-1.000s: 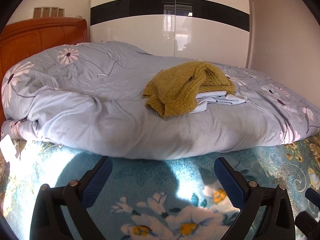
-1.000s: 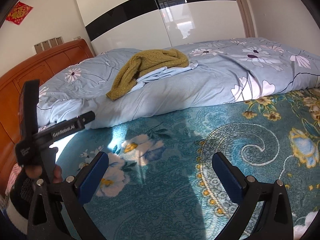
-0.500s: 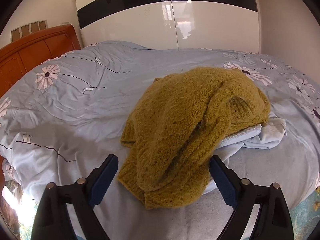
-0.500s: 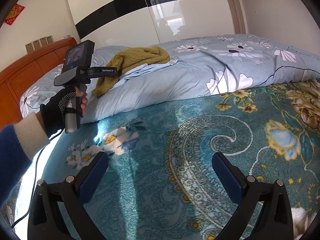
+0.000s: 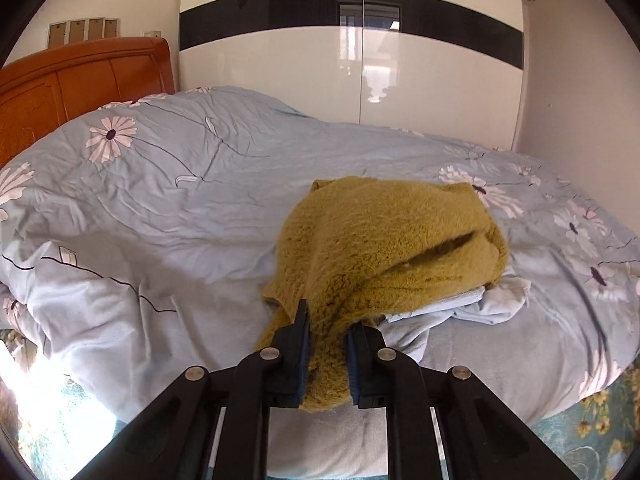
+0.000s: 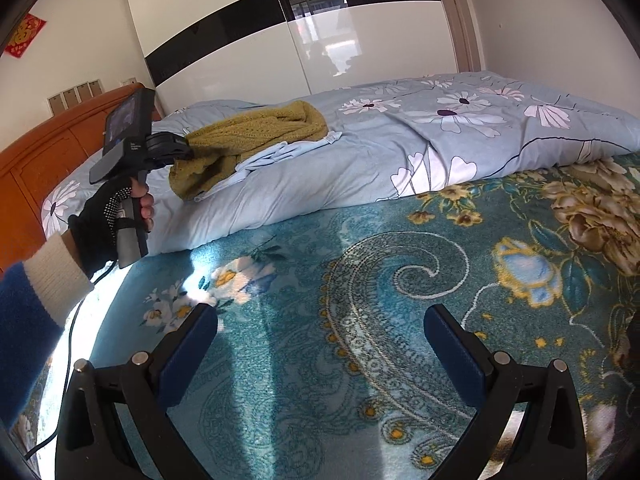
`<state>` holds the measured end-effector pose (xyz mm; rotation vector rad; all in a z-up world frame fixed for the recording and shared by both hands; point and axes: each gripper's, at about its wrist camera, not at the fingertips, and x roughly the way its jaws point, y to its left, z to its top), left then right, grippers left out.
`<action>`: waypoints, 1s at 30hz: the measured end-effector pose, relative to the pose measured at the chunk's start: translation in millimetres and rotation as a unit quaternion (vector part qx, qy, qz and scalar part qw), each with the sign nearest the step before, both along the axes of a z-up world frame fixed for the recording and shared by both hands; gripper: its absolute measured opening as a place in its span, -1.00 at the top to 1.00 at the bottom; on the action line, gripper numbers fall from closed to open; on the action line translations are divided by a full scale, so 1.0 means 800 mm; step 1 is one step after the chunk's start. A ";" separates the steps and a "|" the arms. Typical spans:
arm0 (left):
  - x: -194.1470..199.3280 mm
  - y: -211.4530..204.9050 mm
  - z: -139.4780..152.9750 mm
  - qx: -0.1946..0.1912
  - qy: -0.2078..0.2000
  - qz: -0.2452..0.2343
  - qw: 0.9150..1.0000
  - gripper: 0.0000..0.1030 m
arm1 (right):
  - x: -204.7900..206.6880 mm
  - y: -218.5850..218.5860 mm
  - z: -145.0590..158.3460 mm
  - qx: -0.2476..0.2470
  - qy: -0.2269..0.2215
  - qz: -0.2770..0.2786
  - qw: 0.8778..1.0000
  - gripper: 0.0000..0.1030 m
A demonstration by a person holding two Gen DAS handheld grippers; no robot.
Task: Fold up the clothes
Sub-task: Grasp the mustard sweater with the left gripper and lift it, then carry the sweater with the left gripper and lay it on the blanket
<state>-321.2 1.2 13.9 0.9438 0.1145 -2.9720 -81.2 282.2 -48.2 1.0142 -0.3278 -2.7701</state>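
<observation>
A mustard-yellow knitted sweater [image 5: 384, 240] lies crumpled in a heap on the bed. Its near edge hangs toward the bed's side. Under it lies a light blue garment [image 5: 480, 304], also crumpled, and it sticks out at the right side of the sweater.

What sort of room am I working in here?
Almost certainly a home bedroom: a bed under a blue floral duvet with an orange wooden headboard, and a glossy sliding wardrobe behind it. The left claw grips a mustard sweater on the bed.
</observation>
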 end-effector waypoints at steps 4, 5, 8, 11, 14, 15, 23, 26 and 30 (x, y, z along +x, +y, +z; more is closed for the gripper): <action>0.086 -0.025 0.057 0.025 0.062 -0.045 0.997 0.69 | 0.015 -0.003 0.014 -0.004 0.008 -0.001 1.000 -1.00; 0.112 -0.031 0.069 0.030 0.075 -0.056 0.995 0.69 | 0.019 -0.004 0.018 -0.007 0.010 -0.002 1.000 -1.00; 0.188 -0.052 0.086 0.043 0.090 -0.088 0.991 0.69 | 0.034 -0.010 0.029 -0.016 0.016 0.000 1.000 -1.00; 0.257 -0.073 0.085 0.039 0.084 -0.106 0.990 0.69 | 0.049 -0.020 0.038 -0.021 0.020 0.007 1.000 -1.00; 0.321 -0.091 0.067 0.037 0.066 -0.112 0.991 0.69 | 0.066 -0.035 0.045 -0.028 0.022 0.023 0.999 -1.00; 0.341 -0.098 0.059 0.042 0.061 -0.111 0.991 0.69 | 0.072 -0.042 0.047 -0.030 0.023 0.032 0.999 -1.00; 0.487 -0.120 0.015 0.065 0.016 -0.124 0.990 0.69 | 0.125 -0.115 0.051 -0.017 0.030 0.121 0.992 -1.00; 0.523 -0.103 0.001 0.071 -0.014 -0.165 0.984 0.69 | 0.141 -0.130 0.047 -0.018 0.028 0.138 0.990 -1.00; 0.537 -0.068 -0.019 0.044 -0.023 -0.188 0.981 0.67 | 0.150 -0.129 0.047 -0.013 0.025 0.127 0.991 -1.00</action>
